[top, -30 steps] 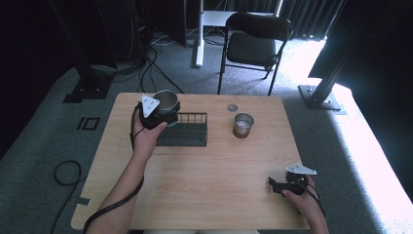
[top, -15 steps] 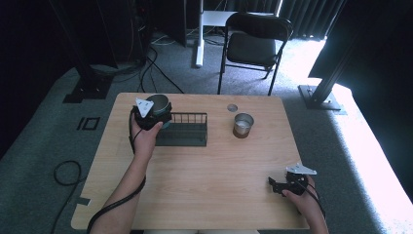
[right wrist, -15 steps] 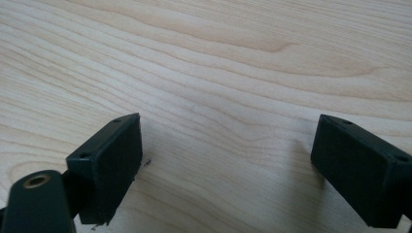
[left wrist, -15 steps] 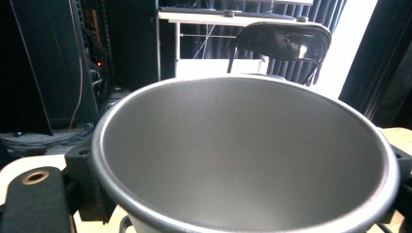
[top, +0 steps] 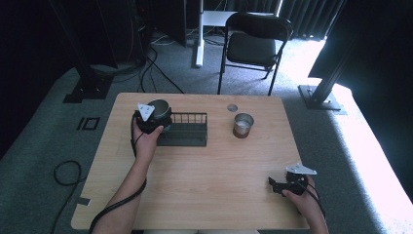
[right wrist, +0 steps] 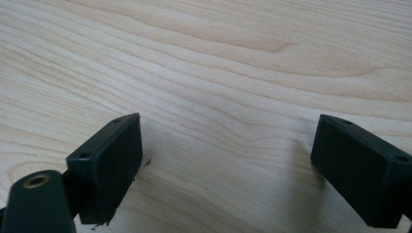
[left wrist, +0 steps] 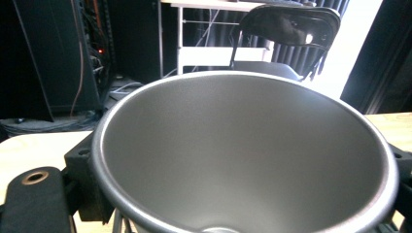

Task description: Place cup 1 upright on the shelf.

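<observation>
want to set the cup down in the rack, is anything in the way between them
Nothing visible stands between them. The left tongs hold the cup by the rack's left end, and the rack looks empty. The other cup and the small lid sit apart to its right.

Metal cup (left wrist: 243,155), matte grey inside with a bright rolled rim: I am clamping it between my two black jaws, one pressing each side, its mouth tilting toward me. Wooden table (left wrist: 29,150) is showing on both sides of it. Black folding chair (left wrist: 286,29) is standing beyond, before dark curtains.
</observation>
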{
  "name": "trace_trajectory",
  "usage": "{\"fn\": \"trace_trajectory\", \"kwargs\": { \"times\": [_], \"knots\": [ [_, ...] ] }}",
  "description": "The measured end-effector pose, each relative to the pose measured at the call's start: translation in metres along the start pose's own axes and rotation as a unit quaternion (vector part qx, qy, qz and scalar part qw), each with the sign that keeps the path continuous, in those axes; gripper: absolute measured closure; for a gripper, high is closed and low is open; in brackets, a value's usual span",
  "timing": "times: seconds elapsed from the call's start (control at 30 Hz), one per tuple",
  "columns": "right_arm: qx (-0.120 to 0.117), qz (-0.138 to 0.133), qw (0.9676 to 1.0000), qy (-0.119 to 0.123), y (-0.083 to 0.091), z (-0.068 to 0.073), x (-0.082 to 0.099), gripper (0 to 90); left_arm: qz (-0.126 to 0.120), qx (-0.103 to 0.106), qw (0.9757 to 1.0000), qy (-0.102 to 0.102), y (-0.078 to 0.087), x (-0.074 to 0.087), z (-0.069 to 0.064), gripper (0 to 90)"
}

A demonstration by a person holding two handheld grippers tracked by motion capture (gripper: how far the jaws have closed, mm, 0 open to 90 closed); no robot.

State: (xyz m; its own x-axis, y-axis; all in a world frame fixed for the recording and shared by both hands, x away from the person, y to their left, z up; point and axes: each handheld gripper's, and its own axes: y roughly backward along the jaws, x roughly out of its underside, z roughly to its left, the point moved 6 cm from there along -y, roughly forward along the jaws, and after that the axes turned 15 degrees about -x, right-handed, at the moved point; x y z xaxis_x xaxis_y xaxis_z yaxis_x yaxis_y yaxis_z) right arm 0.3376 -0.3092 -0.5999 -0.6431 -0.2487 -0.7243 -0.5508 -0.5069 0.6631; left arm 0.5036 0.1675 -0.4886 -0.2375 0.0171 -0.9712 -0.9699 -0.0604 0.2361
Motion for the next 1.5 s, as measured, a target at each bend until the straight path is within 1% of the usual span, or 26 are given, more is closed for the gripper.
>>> {"fn": "trace_trajectory", "kwargs": {
  "times": [0.03,0.13,0.2,0.27,0.33,0.4,0.5,0.53,0.57,0.63,0.67,0.73,0.77,0.8,0.83,0.97,1.03,1.1,1.13,1.17,1.23,1.3,1.33,1.4,1.43,1.5],
  "knots": [
    [0.0,0.0,1.0,0.0,0.0,0.0,0.0,11.0,-0.003,0.003,1.0,-0.003,0.0,0.0,0.0,13.0],
    [0.0,0.0,1.0,0.0,0.0,0.0,0.0,11.0,-0.002,0.001,1.0,-0.009,-0.002,0.0,0.0,13.0],
    [0.0,0.0,1.0,0.0,0.0,0.0,0.0,11.0,-0.001,0.002,1.0,-0.008,-0.002,0.001,-0.001,13.0],
    [0.0,0.0,1.0,0.0,0.0,0.0,0.0,11.0,0.008,0.005,0.9999,-0.007,-0.003,0.004,-0.001,13.0],
    [0.0,0.0,1.0,0.0,0.0,0.0,0.0,11.0,0.007,0.004,0.9999,-0.008,-0.004,0.005,-0.002,12.9],
    [0.0,0.0,1.0,0.0,0.0,0.0,0.0,11.0,0.004,0.007,1.0,-0.004,-0.006,0.009,-0.004,12.9],
    [0.0,0.0,1.0,0.0,0.0,0.0,0.0,11.0,-0.002,0.006,0.9998,-0.019,-0.006,0.01,-0.007,12.9],
    [0.0,0.0,1.0,0.0,0.0,0.0,0.0,11.0,-0.002,0.006,0.9998,-0.019,-0.006,0.01,-0.007,12.9],
    [0.0,0.0,1.0,0.0,0.0,0.0,0.0,11.0,-0.002,0.005,0.999,-0.044,-0.005,0.01,-0.009,12.9],
    [0.0,0.0,1.0,0.0,0.0,0.0,0.0,11.0,0.007,0.012,0.9993,-0.035,-0.005,0.01,-0.01,11.6],
    [0.0,0.0,1.0,0.0,0.0,0.0,0.0,11.0,0.008,0.017,0.9993,-0.031,-0.004,0.009,-0.01,8.9],
    [0.0,0.0,1.0,0.0,0.0,0.0,0.0,11.0,0.016,0.027,0.9988,-0.037,-0.003,0.01,-0.011,6.8],
    [0.0,0.0,1.0,0.0,0.0,0.0,0.0,11.0,0.018,0.031,0.9984,-0.044,-0.002,0.01,-0.012,1.7],
    [0.0,0.0,1.0,0.0,0.0,0.0,0.0,11.0,0.02,0.037,0.998,-0.047,-0.002,0.01,-0.013,1.8],
    [0.0,0.0,1.0,0.0,0.0,0.0,0.0,11.0,0.023,0.037,0.9978,-0.05,-0.001,0.01,-0.013,1.8],
    [0.0,0.0,1.0,0.0,0.0,0.0,0.0,11.0,0.03,0.047,0.9973,-0.049,0.003,0.009,-0.011,1.8],
    [0.0,0.0,1.0,0.0,0.0,0.0,0.0,11.0,0.033,0.045,0.9971,-0.051,0.005,0.01,-0.009,1.7],
    [0.0,0.0,1.0,0.0,0.0,0.0,0.0,11.0,0.036,0.05,0.997,-0.048,0.007,0.01,-0.008,1.8],
    [0.0,0.0,1.0,0.0,0.0,0.0,0.0,11.0,0.036,0.05,0.997,-0.048,0.007,0.01,-0.008,1.8],
    [0.0,0.0,1.0,0.0,0.0,0.0,0.0,11.0,0.037,0.054,0.9966,-0.05,0.009,0.01,-0.007,1.8],
    [0.0,0.0,1.0,0.0,0.0,0.0,0.0,11.0,0.038,0.055,0.9967,-0.046,0.01,0.01,-0.006,1.8],
    [0.0,0.0,1.0,0.0,0.0,0.0,0.0,11.0,0.04,0.055,0.9965,-0.048,0.012,0.01,-0.004,1.8],
    [0.0,0.0,1.0,0.0,0.0,0.0,0.0,11.0,0.041,0.059,0.9964,-0.045,0.013,0.01,-0.004,1.8],
    [0.0,0.0,1.0,0.0,0.0,0.0,0.0,11.0,0.041,0.057,0.9964,-0.048,0.015,0.011,-0.002,1.8],
    [0.0,0.0,1.0,0.0,0.0,0.0,0.0,11.0,0.042,0.061,0.9962,-0.047,0.016,0.01,-0.002,1.8],
    [0.0,0.0,1.0,0.0,0.0,0.0,0.0,11.0,0.044,0.062,0.9957,-0.053,0.018,0.011,-0.001,1.8]
  ]
}}
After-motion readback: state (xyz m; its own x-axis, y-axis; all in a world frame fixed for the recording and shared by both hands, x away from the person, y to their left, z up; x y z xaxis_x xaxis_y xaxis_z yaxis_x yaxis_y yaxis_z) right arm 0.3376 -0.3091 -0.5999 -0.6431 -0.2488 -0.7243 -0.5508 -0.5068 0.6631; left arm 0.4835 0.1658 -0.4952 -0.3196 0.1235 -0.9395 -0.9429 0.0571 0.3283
